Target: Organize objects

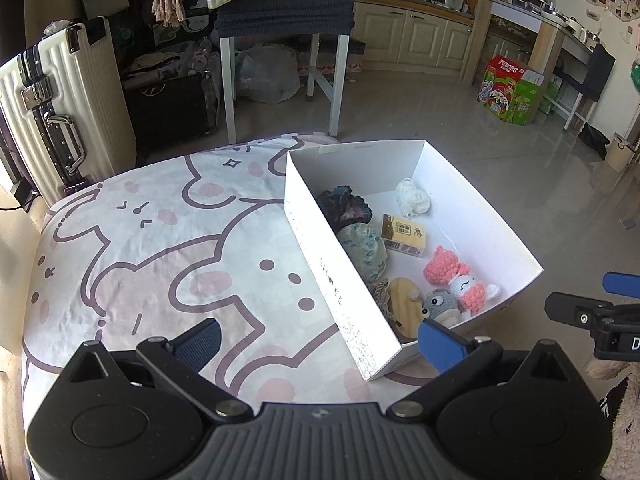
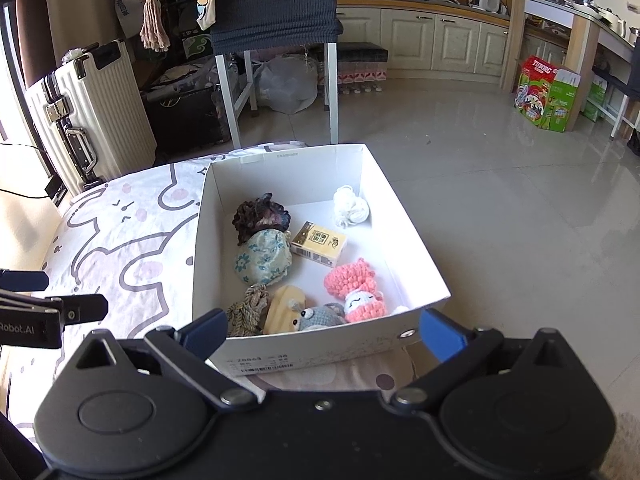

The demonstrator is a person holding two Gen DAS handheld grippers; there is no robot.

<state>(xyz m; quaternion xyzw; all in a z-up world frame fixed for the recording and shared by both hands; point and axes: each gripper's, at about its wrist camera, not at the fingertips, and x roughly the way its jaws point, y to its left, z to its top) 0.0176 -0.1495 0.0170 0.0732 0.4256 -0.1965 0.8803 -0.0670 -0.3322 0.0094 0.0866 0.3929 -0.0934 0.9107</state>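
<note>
Now, box: a white box (image 2: 320,344) sits on the bed (image 1: 160,248), at the edge by the floor.
Bed cover: pale, with pink and purple cartoon shapes.
Toys in box: a pink and white knit doll (image 2: 358,294), a grey knit mouse (image 2: 320,316), a flowery cloth pouch (image 2: 262,260), a dark fuzzy ball (image 2: 260,216), a white yarn ball (image 2: 350,206), a small yellow carton (image 2: 318,248) and a round wooden piece (image 1: 404,300).
Left gripper (image 1: 320,340): jaws wide apart, nothing between the pads, hanging over the bed by the box's near corner.
Right gripper (image 2: 320,334): jaws wide apart, on both sides of the box's near wall; I cannot tell if they touch it.
Behind: a white suitcase (image 1: 60,112) and a chair (image 2: 276,12).
</note>
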